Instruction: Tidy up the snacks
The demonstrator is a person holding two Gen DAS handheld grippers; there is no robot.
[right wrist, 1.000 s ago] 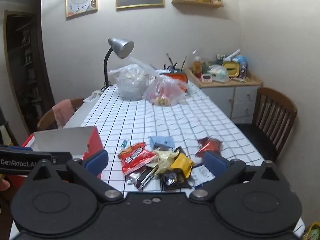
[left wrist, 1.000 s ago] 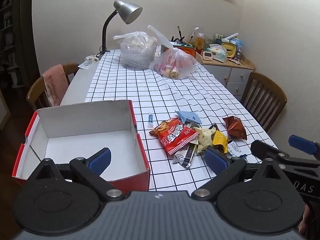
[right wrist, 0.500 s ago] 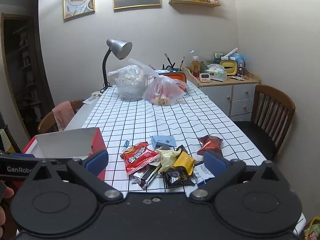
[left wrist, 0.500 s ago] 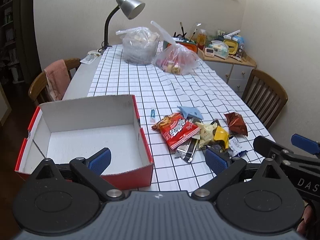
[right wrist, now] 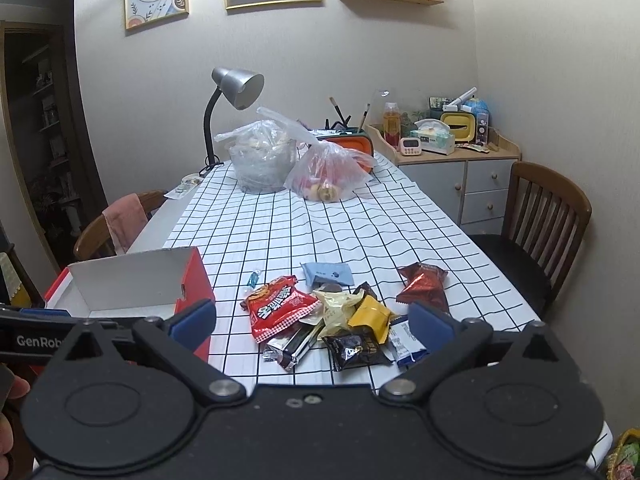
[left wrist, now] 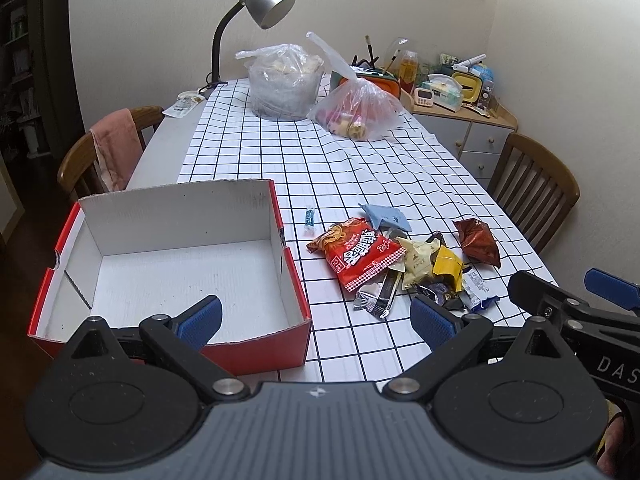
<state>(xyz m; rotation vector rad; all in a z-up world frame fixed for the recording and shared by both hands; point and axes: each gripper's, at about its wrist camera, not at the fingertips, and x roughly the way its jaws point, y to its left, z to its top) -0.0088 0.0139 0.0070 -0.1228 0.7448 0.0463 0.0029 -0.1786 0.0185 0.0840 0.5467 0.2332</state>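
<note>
A pile of snack packets lies on the checked tablecloth: a red noodle-snack bag (left wrist: 358,254) (right wrist: 282,307), a yellow packet (left wrist: 448,263) (right wrist: 370,317), a dark red packet (left wrist: 478,242) (right wrist: 424,286), a blue packet (left wrist: 386,216) (right wrist: 327,273), a black packet (right wrist: 357,347) and a small blue candy (left wrist: 309,218) (right wrist: 253,279). An empty red box with a white inside (left wrist: 180,264) (right wrist: 132,280) stands left of the pile. My left gripper (left wrist: 316,320) is open and empty near the table's front edge. My right gripper (right wrist: 312,320) is open and empty above the pile's near side.
Two plastic bags (left wrist: 286,80) (left wrist: 358,108) and a grey desk lamp (left wrist: 264,4) stand at the table's far end. Wooden chairs stand left (left wrist: 100,148) and right (left wrist: 532,184). A cluttered cabinet (right wrist: 448,156) is at the back right.
Both grippers have risen and drawn back a little, so the box and the pile sit lower and nearer in view. Both stay open. No object has moved.
</note>
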